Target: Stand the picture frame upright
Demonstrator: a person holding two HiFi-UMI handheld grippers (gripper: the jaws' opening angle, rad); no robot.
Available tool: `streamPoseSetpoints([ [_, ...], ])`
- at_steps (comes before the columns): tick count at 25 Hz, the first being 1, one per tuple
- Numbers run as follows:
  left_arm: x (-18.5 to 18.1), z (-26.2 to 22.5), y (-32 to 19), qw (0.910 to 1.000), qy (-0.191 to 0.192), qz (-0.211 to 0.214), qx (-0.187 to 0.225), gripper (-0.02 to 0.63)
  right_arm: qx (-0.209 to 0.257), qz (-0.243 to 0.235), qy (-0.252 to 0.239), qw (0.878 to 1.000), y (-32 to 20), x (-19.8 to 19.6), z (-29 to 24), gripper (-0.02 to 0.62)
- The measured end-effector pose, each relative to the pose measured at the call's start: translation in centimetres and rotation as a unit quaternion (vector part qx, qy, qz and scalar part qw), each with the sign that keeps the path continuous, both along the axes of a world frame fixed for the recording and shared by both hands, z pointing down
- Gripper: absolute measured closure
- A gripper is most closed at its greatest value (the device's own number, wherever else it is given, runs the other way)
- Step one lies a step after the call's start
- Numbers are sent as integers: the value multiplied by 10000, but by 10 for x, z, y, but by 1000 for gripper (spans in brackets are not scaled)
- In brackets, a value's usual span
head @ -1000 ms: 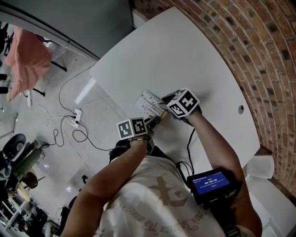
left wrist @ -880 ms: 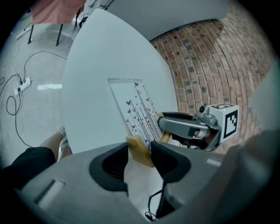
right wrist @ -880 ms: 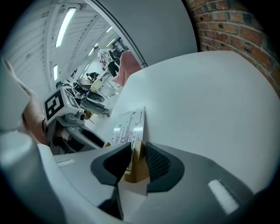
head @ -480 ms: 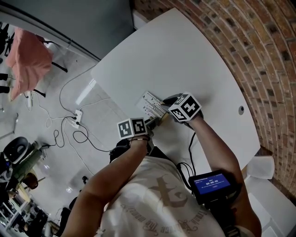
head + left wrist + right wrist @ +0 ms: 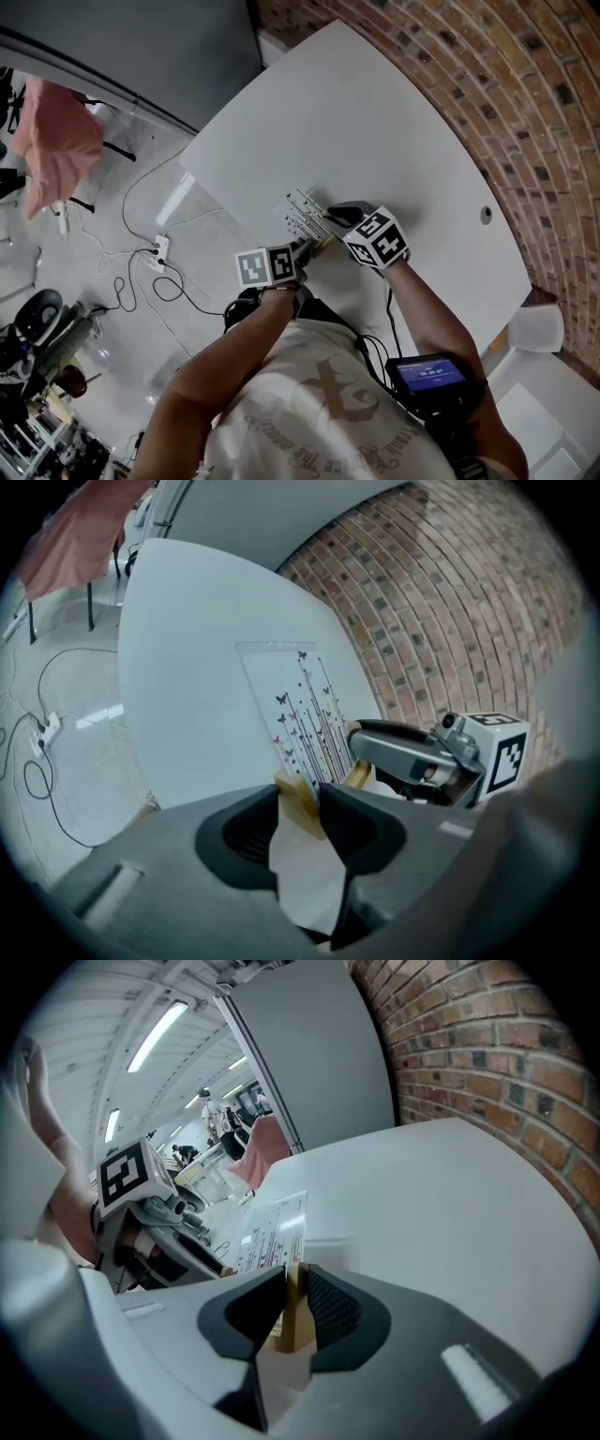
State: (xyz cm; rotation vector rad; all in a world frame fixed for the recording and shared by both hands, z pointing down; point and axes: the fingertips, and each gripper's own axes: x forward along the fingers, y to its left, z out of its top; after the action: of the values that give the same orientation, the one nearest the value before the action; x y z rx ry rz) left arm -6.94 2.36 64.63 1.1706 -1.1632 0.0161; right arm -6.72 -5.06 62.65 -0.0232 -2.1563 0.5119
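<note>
Nearest to me is the person's pale T-shirt with a faded print [image 5: 319, 403]. A small black box with a blue screen [image 5: 429, 375] is strapped to the right forearm.

Just past that are my two tools, side by side over the near edge of the table. The left gripper [image 5: 300, 792] has its jaws set narrow, and they have just been closing. They press on a tan wooden block [image 5: 302, 808] at the near left corner of the frame. The right gripper [image 5: 296, 1274] has its jaws even closer together, and they have just been closing too. They pinch a thin tan wooden strip [image 5: 292, 1321] at the near right corner. I cannot tell if the block and the strip are one piece.

So both tools hold the clear picture frame with little butterflies and thin stems printed on it [image 5: 298, 714]. The picture frame reaches away from the jaws toward the far side and is not upright. I cannot tell if its far end rests on the table or is lifted a little.

It sits near the left edge of the big white table [image 5: 375, 112]. Far to the right is a red brick wall [image 5: 525, 112]. To the left, the grey floor [image 5: 202, 225] has black cables [image 5: 141, 272] on it, and a pink cloth [image 5: 56, 141] hangs there.
</note>
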Motion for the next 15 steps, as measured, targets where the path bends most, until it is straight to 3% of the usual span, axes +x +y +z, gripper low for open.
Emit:
streamPoseSetpoints([
  [7,-4,-10,-8,9961,-454,689,318,465,301,636,-339,9969,-5,9,-14,514],
  [15,-2,-22,-14,9846,-875,1363,658,476,489,1279,-554,9890,-5,27,-28,518],
])
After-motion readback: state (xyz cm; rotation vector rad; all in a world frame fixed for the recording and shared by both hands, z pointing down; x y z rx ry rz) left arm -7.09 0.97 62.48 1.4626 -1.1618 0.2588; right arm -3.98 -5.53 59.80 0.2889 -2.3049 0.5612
